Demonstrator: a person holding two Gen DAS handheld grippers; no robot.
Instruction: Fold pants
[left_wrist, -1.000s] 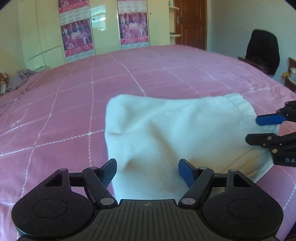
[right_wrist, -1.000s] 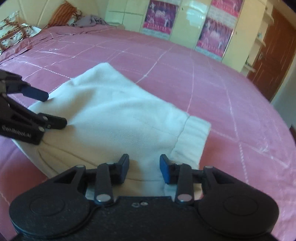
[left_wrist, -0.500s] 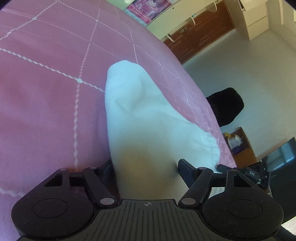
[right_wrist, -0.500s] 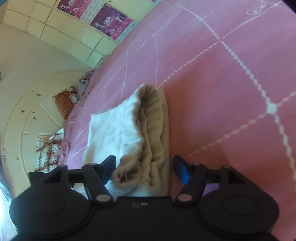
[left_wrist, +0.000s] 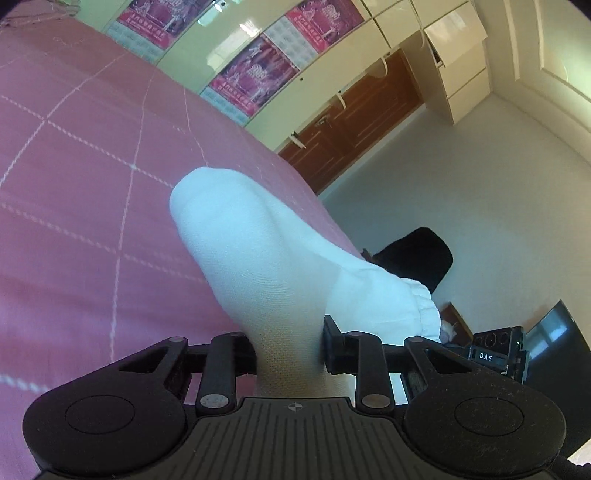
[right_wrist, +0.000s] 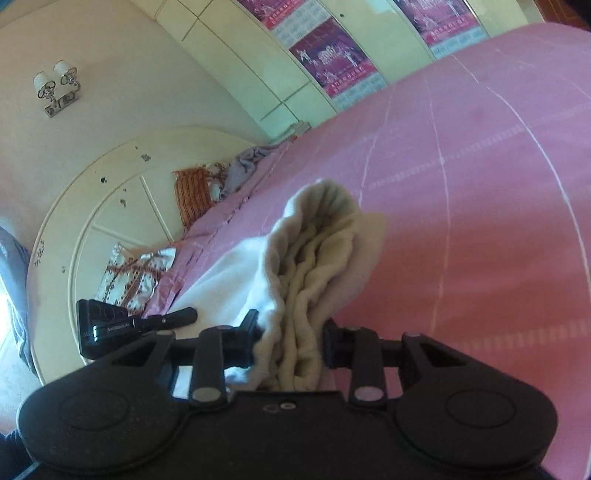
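Folded white pants (left_wrist: 266, 251) lie on the pink bed cover (left_wrist: 74, 184). In the left wrist view my left gripper (left_wrist: 290, 350) grips the near end of the fold, its jaws closing with the cloth pressed between the pads. In the right wrist view my right gripper (right_wrist: 290, 339) is also closing, and the bunched elastic waistband of the pants (right_wrist: 325, 251) fills the gap between its pads. Each gripper shows in the other's view: the right gripper (left_wrist: 495, 354) at the lower right, the left gripper (right_wrist: 147, 321) at the lower left. Both views are strongly rolled.
The pink cover (right_wrist: 480, 184) spreads wide around the pants. A wardrobe with purple posters (left_wrist: 251, 81), a brown door (left_wrist: 351, 122) and a black chair (left_wrist: 417, 254) stand beyond the bed. The headboard (right_wrist: 92, 206), pillows (right_wrist: 192, 192) and a grey garment (right_wrist: 247, 166) sit at the bed's head.
Both grippers have rolled and swung round to opposite ends of the pants. Their jaws, open a second ago, have narrowed onto the cloth.
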